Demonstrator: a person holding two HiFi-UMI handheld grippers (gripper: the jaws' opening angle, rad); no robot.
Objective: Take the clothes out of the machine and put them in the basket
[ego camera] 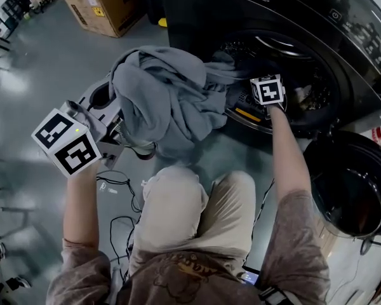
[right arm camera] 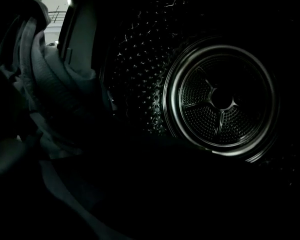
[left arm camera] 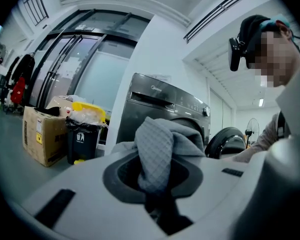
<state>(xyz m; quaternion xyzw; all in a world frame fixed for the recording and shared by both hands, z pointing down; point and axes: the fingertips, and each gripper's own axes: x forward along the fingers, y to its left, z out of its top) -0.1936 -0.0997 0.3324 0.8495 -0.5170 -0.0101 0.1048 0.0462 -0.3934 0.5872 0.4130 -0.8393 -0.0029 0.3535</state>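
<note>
Mid-unloading: left tool (left arm camera: 155,199) grips the grey garment (ego camera: 165,100) outside the drum (right arm camera: 222,99); right tool (ego camera: 267,89), spread empty inside, should seek remaining clothes.

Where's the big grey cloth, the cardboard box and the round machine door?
grey cloth (ego camera: 168,100), head view, middle of the bunched fabric.
cardboard box (ego camera: 111,5), head view, middle of the box.
machine door (ego camera: 349,183), head view, its dark round window.
</note>
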